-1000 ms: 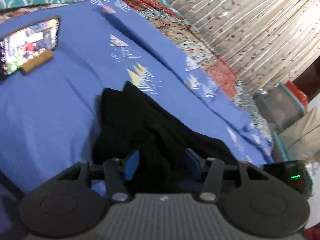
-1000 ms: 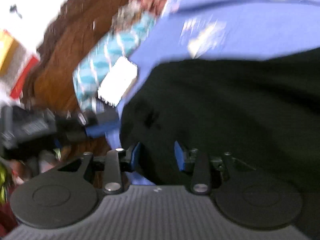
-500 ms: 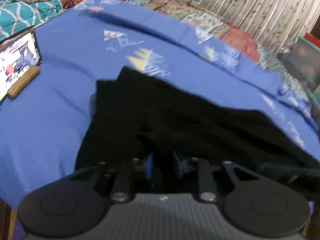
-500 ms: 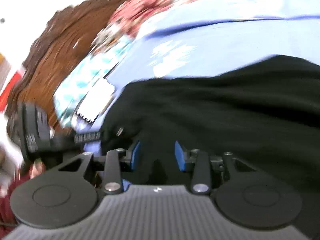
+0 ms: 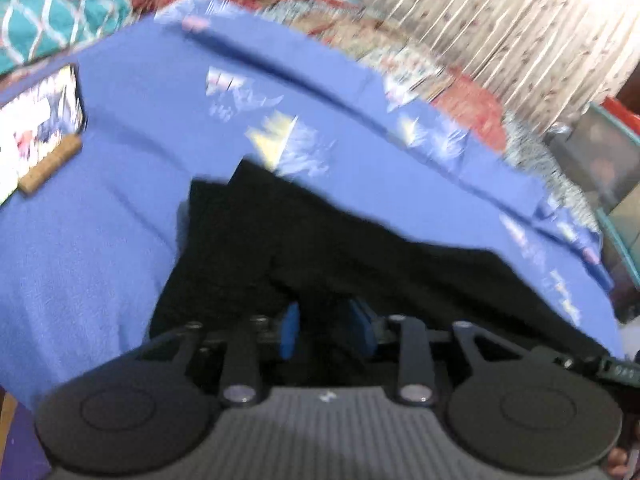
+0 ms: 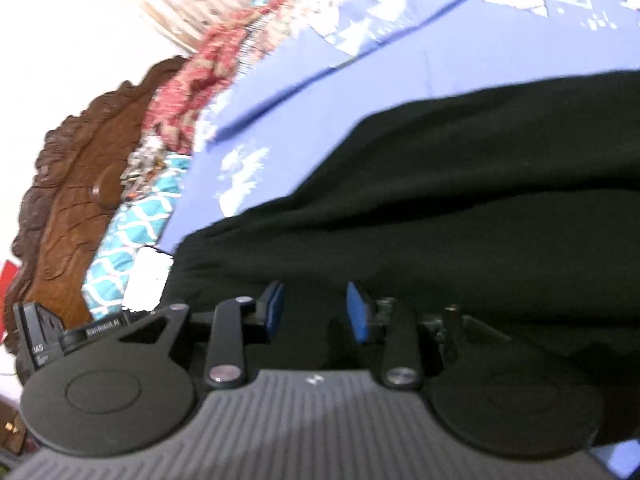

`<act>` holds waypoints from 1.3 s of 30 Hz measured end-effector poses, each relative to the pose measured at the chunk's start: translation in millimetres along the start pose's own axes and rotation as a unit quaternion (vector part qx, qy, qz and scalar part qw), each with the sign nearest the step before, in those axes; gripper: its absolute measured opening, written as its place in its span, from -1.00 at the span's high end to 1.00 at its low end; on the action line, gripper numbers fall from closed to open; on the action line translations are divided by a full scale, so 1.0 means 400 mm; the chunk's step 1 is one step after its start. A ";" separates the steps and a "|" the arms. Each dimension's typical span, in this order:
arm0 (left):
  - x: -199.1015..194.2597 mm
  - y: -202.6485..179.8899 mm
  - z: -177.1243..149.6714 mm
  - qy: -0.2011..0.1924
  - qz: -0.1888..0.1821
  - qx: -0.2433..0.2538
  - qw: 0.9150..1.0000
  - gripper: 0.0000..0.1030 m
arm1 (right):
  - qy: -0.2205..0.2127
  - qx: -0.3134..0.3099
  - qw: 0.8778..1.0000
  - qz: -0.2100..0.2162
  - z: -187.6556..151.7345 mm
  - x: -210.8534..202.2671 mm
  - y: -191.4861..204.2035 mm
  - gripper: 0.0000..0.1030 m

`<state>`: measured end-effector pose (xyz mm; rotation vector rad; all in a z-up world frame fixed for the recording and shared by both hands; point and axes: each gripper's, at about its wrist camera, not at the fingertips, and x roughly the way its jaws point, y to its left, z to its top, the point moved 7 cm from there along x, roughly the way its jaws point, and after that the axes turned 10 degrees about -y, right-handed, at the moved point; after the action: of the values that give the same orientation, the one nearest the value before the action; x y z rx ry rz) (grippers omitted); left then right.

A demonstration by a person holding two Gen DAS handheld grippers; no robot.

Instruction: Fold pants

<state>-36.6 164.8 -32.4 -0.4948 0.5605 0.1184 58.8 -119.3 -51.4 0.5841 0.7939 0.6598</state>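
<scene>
The black pants [image 5: 320,248] lie spread on a blue bedsheet [image 5: 100,220], filling the middle and lower right of the left wrist view and most of the right half of the right wrist view. At the bottom centre of the left wrist view the left gripper [image 5: 326,330] has its blue pads standing a little apart with a fold of the dark cloth running between them; its jaws have just been opening, and whether the pads press on the fabric cannot be told through the blur. At the lower centre of the right wrist view the right gripper [image 6: 316,312] holds its blue pads somewhat apart over the black cloth, which sits between them; whether they clamp it cannot be told. At the left edge of the left wrist view a phone [image 5: 38,128] with a lit screen leans against a small wooden block [image 5: 50,168]. A pleated curtain [image 5: 500,20] fills the upper right
</scene>
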 end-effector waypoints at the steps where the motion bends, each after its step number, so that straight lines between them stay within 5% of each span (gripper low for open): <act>1: -0.010 -0.017 0.007 -0.007 -0.006 0.008 1.000 0.36 | 0.000 -0.004 1.000 0.006 -0.004 -0.007 0.005 0.25; 7: 0.009 -0.113 -0.025 0.012 -0.045 0.044 0.998 0.36 | 0.036 -0.027 0.999 0.026 -0.060 0.019 0.026 0.25; 11: 0.075 -0.105 -0.090 0.055 -0.016 0.061 0.996 0.37 | 0.075 -0.036 0.996 -0.005 -0.096 0.060 0.007 0.29; 14: 0.110 -0.062 -0.123 0.071 0.014 0.067 0.995 0.64 | 0.072 -0.018 0.997 0.003 -0.094 0.065 0.003 0.30; 19: 0.060 -0.077 -0.079 0.061 -0.017 0.021 0.998 0.40 | 0.012 -0.024 0.999 0.018 -0.024 -0.032 0.002 0.25; 28: 0.108 -0.210 -0.056 0.055 -0.056 0.080 0.994 0.40 | -0.060 -0.061 0.995 -0.048 0.131 -0.039 -0.048 0.24; 30: 0.129 -0.225 -0.076 0.069 -0.057 0.088 0.992 0.40 | -0.061 -0.106 0.990 -0.069 0.176 -0.010 -0.054 -0.01; 31: 0.138 -0.226 -0.090 0.077 -0.056 0.091 0.991 0.40 | -0.057 -0.129 0.987 -0.075 0.197 0.014 -0.053 -0.25; 36: 0.153 -0.205 -0.167 0.105 -0.036 0.108 0.988 0.40 | 0.006 -0.213 0.972 -0.099 0.236 0.152 -0.101 -0.65; 38: 0.145 -0.202 -0.170 0.101 -0.040 0.110 0.988 0.40 | 0.049 -0.230 0.966 -0.109 0.222 0.207 -0.123 -0.62; 39: 0.145 -0.199 -0.169 0.103 -0.040 0.106 0.988 0.40 | 0.073 -0.228 0.964 -0.116 0.204 0.230 -0.132 -0.31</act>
<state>-1.4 61.2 -79.9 -0.3228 0.7456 -0.0708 188.2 -105.7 -82.5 0.0210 0.7979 0.6463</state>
